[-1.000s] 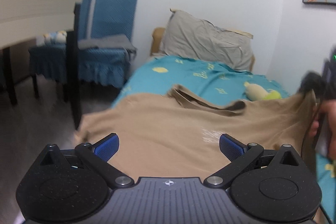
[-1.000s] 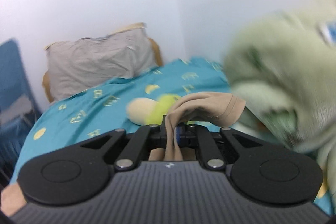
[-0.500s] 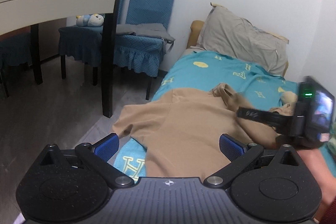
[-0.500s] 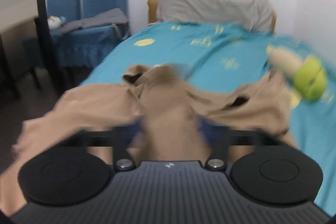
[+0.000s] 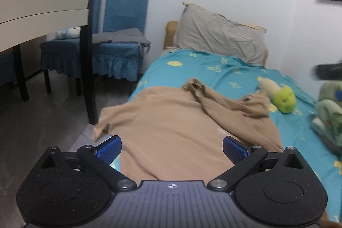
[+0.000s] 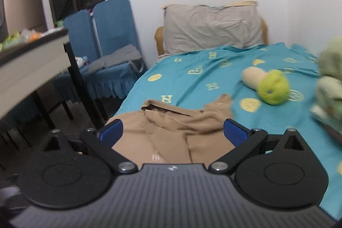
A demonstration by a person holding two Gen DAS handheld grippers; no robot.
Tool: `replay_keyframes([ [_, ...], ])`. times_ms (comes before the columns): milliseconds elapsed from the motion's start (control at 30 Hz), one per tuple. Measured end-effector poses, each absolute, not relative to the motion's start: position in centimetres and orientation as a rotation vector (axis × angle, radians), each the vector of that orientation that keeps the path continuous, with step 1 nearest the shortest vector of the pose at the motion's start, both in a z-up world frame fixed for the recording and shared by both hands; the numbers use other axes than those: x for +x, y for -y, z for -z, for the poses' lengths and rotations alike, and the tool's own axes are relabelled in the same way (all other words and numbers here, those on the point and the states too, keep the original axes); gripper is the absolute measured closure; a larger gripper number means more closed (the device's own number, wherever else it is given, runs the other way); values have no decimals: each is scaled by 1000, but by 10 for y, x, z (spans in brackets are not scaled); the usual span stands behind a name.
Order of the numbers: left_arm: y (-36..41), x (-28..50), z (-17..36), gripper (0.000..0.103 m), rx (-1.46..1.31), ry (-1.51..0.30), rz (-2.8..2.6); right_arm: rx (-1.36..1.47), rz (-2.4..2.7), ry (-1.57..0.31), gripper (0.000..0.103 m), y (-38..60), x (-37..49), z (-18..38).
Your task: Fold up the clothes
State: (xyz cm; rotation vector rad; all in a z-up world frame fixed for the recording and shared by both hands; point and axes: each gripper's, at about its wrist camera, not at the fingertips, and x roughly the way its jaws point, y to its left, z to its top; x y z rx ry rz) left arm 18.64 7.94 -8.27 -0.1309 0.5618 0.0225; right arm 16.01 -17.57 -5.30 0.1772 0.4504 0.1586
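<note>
A tan garment lies spread and rumpled over the near end of a bed with a turquoise sheet; one edge hangs off the bed's left side. Its collar end is bunched toward the bed's middle. My left gripper hovers over the near part of the garment, open, blue pads wide apart with nothing between them. My right gripper is open too, above the bunched folds of the tan garment, holding nothing. A dark blurred piece of the right gripper's rig shows at the right edge of the left wrist view.
A grey pillow leans at the headboard. A cream and green plush toy lies on the sheet, and pale green clothing is piled at the right. Left of the bed stand a blue covered chair and a table with black legs.
My right gripper let go of the tan cloth, opened wide and swung left over the garment. The garment, held up before, now lies flat and rumpled on the bed.
</note>
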Motion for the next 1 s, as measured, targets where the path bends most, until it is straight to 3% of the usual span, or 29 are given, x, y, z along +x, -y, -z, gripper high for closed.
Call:
replay_keyframes([
  [267, -37, 145, 88, 9, -105, -654, 134, 247, -68, -422, 1, 238, 40, 51],
  [333, -18, 140, 89, 16, -106, -681, 185, 265, 21, -422, 1, 258, 34, 52],
  [467, 30, 131, 92, 16, -148, -736, 289, 371, 122, -389, 1, 302, 33, 54],
  [633, 107, 138, 118, 31, -247, -869, 420, 454, 191, -397, 1, 340, 32, 68],
  [767, 166, 145, 145, 40, -161, -948, 416, 524, 224, -425, 1, 353, 35, 83],
  [867, 185, 150, 168, 59, -103, -991, 364, 518, 223, -450, 1, 353, 43, 90],
  [933, 182, 151, 172, 85, -106, -967, 352, 510, 224, -463, 1, 352, 47, 92],
  [1000, 167, 153, 167, 94, -172, -970, 379, 521, 224, -469, 1, 352, 48, 94],
])
